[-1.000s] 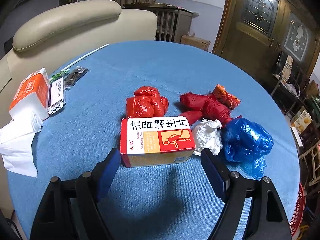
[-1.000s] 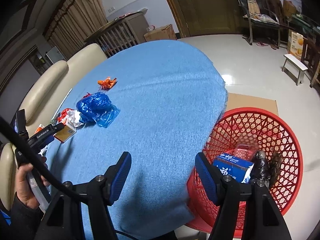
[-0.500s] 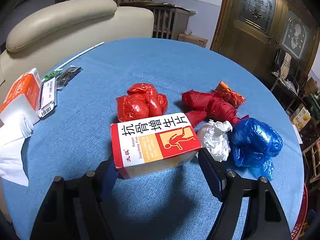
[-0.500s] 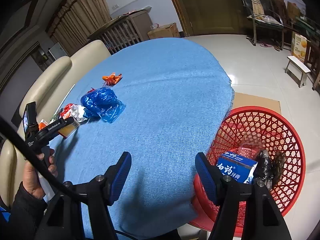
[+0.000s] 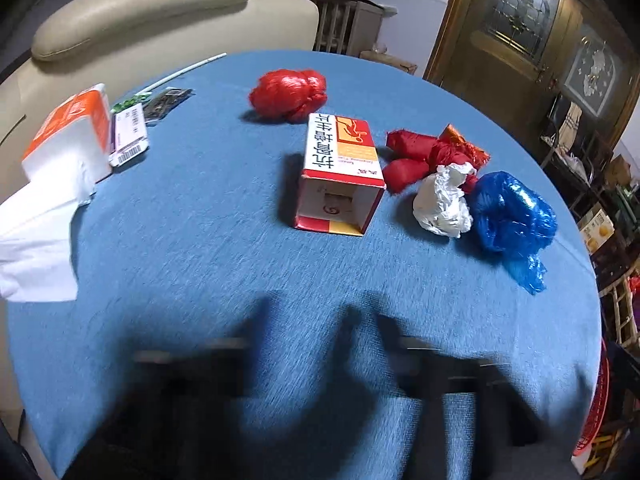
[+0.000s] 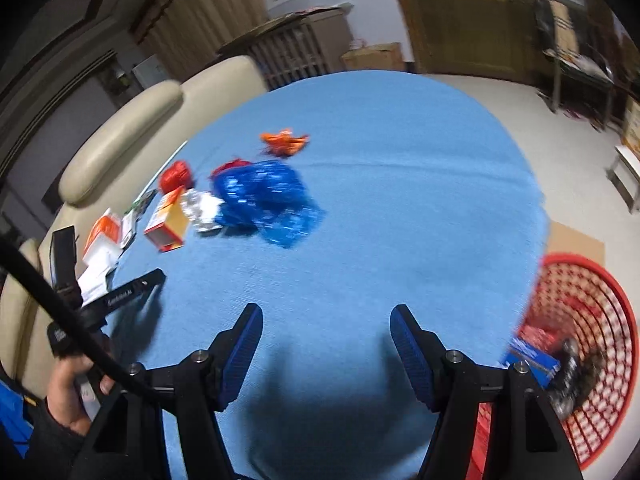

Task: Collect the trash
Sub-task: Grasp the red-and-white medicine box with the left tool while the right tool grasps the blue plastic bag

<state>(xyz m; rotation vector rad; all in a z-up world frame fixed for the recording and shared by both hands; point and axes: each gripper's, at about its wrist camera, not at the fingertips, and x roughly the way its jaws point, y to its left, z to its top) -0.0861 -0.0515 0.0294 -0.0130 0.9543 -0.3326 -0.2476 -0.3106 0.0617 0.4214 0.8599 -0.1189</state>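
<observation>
A red, white and orange medicine box [image 5: 340, 172] lies on the blue tablecloth [image 5: 200, 260], its end facing me. Right of it sit a red bag bundle [image 5: 416, 152], a white paper wad [image 5: 442, 204] and a blue plastic bag [image 5: 512, 216]; a red bag ball [image 5: 288, 94] lies behind. My left gripper [image 5: 316, 352] is a dark blur at the bottom, short of the box, jaws opening with nothing between them. My right gripper [image 6: 326, 320] is open and empty over the cloth. The red basket [image 6: 580, 292] stands on the floor at the right.
A tissue pack [image 5: 68, 136] with loose tissues and a labelled packet [image 5: 128, 136] lie at the table's left edge. An orange wrapper [image 6: 284, 142] lies farther back. A beige sofa [image 5: 140, 8] stands behind the table. The basket holds a blue box [image 6: 532, 360] and dark trash.
The medicine box, between my left jaws half a second ago, now lies turned end-on and farther from them. The right view has swung from the basket toward the table's trash.
</observation>
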